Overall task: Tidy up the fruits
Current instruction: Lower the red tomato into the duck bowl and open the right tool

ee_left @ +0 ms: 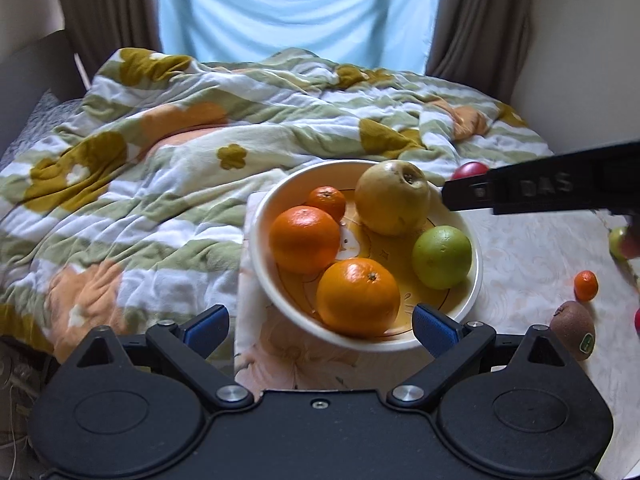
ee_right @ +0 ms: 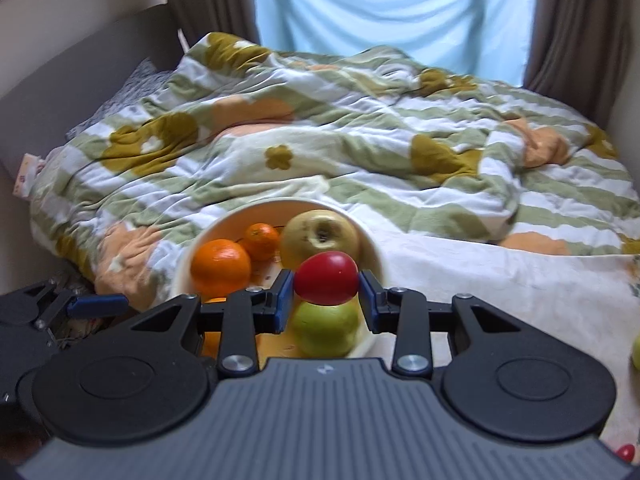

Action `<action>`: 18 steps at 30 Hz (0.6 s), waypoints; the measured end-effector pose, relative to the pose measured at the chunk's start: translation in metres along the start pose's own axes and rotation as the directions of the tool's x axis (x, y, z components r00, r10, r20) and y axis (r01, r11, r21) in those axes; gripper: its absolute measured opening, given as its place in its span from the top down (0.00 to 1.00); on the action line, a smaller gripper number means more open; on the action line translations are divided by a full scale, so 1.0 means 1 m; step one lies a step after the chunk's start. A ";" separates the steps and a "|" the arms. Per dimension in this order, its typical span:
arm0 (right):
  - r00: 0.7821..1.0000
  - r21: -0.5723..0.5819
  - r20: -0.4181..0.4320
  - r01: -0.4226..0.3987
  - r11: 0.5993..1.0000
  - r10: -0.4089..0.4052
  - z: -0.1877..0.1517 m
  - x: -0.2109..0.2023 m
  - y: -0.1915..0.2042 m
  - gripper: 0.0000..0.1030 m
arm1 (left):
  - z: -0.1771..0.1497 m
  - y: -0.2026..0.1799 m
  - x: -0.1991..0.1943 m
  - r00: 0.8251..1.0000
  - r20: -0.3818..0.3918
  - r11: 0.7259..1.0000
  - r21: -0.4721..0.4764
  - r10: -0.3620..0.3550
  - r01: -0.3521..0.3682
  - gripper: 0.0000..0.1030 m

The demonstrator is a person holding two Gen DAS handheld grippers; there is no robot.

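Note:
A cream bowl [ee_left: 260, 216] sits on the table at the bed's edge and holds two oranges [ee_left: 358, 298], a small mandarin [ee_left: 327, 201], a yellow pear [ee_left: 392, 198] and a green citrus [ee_left: 442, 257]. My left gripper [ee_left: 320, 330] is open and empty at the bowl's near rim. My right gripper [ee_right: 325, 296] is shut on a red fruit [ee_right: 326, 278] and holds it above the bowl [ee_right: 188, 256], over the green citrus [ee_right: 325, 328]. The right gripper's finger [ee_left: 520, 190] reaches in from the right, with the red fruit [ee_left: 470, 170] behind it.
On the table to the right lie a kiwi [ee_left: 574, 330], a small mandarin [ee_left: 586, 285], a green fruit [ee_left: 618, 242] and a red fruit at the edge [ee_left: 637, 320]. A rumpled flowered quilt [ee_left: 160, 168] covers the bed behind the bowl. Curtains hang at the back.

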State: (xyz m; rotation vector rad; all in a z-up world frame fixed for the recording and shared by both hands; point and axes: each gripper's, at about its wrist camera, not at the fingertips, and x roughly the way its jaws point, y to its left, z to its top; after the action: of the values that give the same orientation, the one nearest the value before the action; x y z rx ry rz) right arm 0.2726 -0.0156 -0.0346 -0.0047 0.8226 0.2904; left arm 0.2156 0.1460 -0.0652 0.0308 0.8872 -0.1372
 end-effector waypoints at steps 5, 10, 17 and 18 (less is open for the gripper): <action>0.996 -0.039 -0.056 -0.077 0.996 0.074 0.008 0.026 0.015 0.51 | -0.008 0.003 -0.011 0.999 0.006 0.997 -0.060 0.040 -0.039 0.03; 0.987 -0.054 -0.105 -0.132 0.990 0.125 0.008 0.050 0.024 0.51 | -0.015 0.005 -0.014 0.997 0.004 0.993 -0.087 0.082 -0.081 0.03; 0.978 -0.054 -0.134 -0.169 0.984 0.161 0.005 0.064 0.025 0.50 | -0.019 0.005 -0.014 0.994 -0.001 0.990 -0.100 0.105 -0.104 0.03; 0.978 -0.055 -0.132 -0.170 0.984 0.161 0.005 0.064 0.024 0.50 | -0.020 0.005 -0.014 0.995 -0.002 0.989 -0.101 0.105 -0.104 0.03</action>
State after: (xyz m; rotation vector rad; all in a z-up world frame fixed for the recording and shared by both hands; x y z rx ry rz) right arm 0.3108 0.0246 -0.0748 -0.0170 0.9413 0.4786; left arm 0.1924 0.1544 -0.0669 -0.0175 0.8866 0.0058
